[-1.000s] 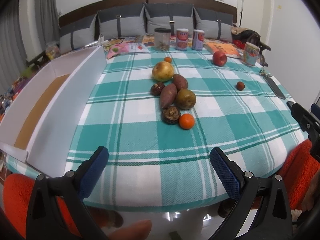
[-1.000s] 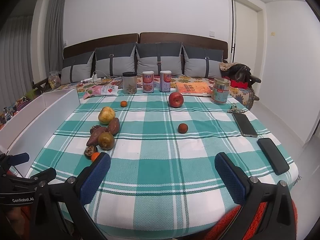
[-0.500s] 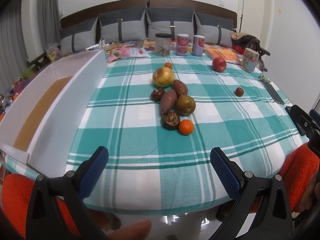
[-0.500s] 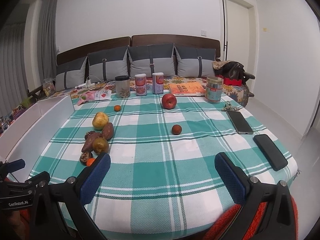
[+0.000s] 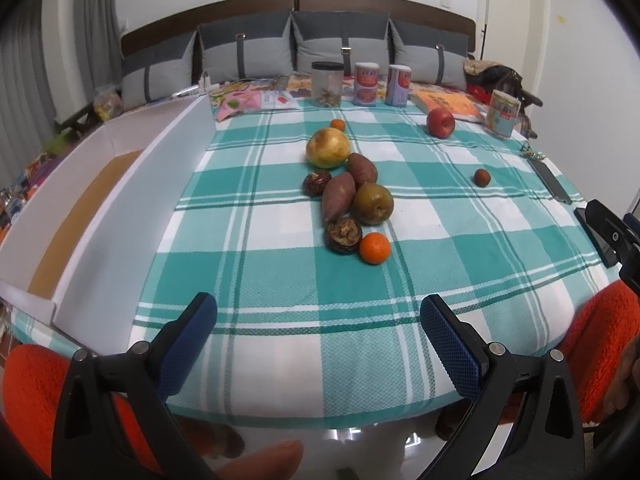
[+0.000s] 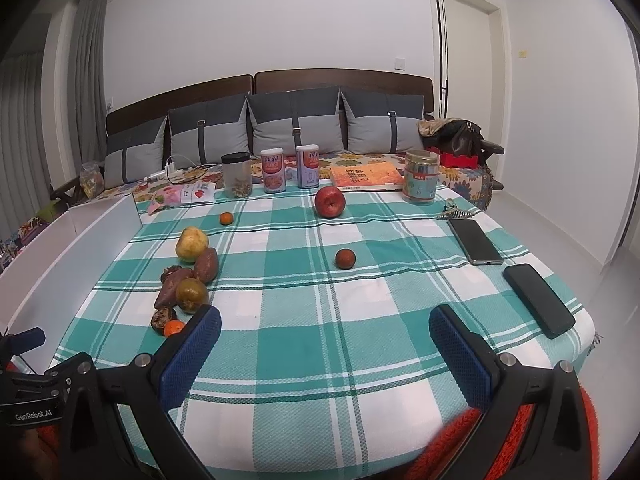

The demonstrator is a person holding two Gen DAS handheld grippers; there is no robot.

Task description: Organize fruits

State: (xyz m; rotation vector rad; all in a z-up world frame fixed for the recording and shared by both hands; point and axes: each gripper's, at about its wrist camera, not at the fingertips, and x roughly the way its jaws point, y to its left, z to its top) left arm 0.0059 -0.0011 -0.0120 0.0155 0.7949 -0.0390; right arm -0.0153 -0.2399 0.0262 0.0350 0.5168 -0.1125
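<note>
Both views have drifted back and upward a little, and with each hand-held gripper, left (image 5: 318, 338) and right (image 6: 325, 344), spread wide and empty, you risk scattering the round small orange mandarin (image 5: 374, 248) and its heaped neighbours mid-surface on the green-checked cloth (image 5: 280, 280).

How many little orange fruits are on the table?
2. One small orange sits at the near end of the fruit pile; another small orange sits farther back, behind the big yellow fruit. None seems hidden.

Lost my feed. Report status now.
Left gripper and right gripper open, empty. Fruit pile untouched on tablecloth; apple apart. Nothing in the way.
</note>
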